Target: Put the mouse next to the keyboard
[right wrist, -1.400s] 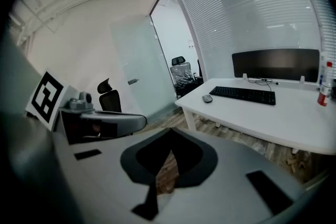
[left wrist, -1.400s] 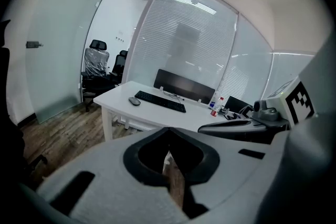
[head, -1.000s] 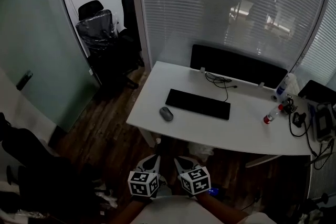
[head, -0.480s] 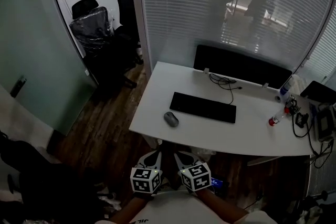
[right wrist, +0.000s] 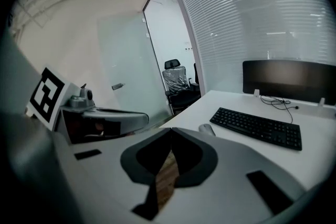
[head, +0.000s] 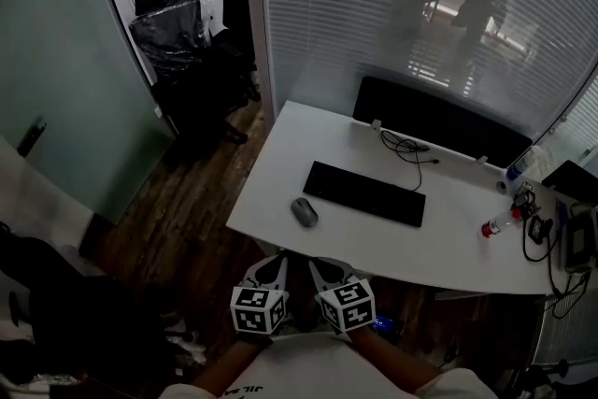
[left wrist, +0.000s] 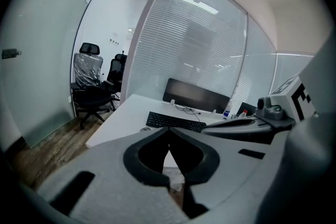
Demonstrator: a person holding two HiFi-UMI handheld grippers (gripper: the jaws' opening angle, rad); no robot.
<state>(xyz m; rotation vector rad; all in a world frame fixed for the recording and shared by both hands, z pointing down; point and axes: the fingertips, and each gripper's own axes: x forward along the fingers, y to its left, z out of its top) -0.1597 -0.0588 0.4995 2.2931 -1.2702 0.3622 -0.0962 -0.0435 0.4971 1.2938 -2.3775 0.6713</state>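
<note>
A grey mouse (head: 304, 211) lies on the white desk (head: 280, 173), just left of and a little nearer than the black keyboard (head: 364, 192). The keyboard (right wrist: 258, 126) and mouse (right wrist: 206, 129) also show in the right gripper view, and the keyboard (left wrist: 175, 121) in the left gripper view. Both grippers are held close to my body, well short of the desk's near edge. My left gripper (head: 268, 269) is shut and empty. My right gripper (head: 321, 268) is shut and empty too, its tips side by side with the left one's.
A black monitor (head: 439, 121) stands at the desk's far edge with a cable (head: 408, 146) before it. A red-capped bottle (head: 498, 223) and dark gadgets (head: 537, 226) sit at the right end. Black office chairs (head: 182, 42) stand far left on the wooden floor (head: 187, 210).
The view has shifted slightly; the desk sits a bit further right and lower in frame. Both grippers stay shut, close together in front of me.
</note>
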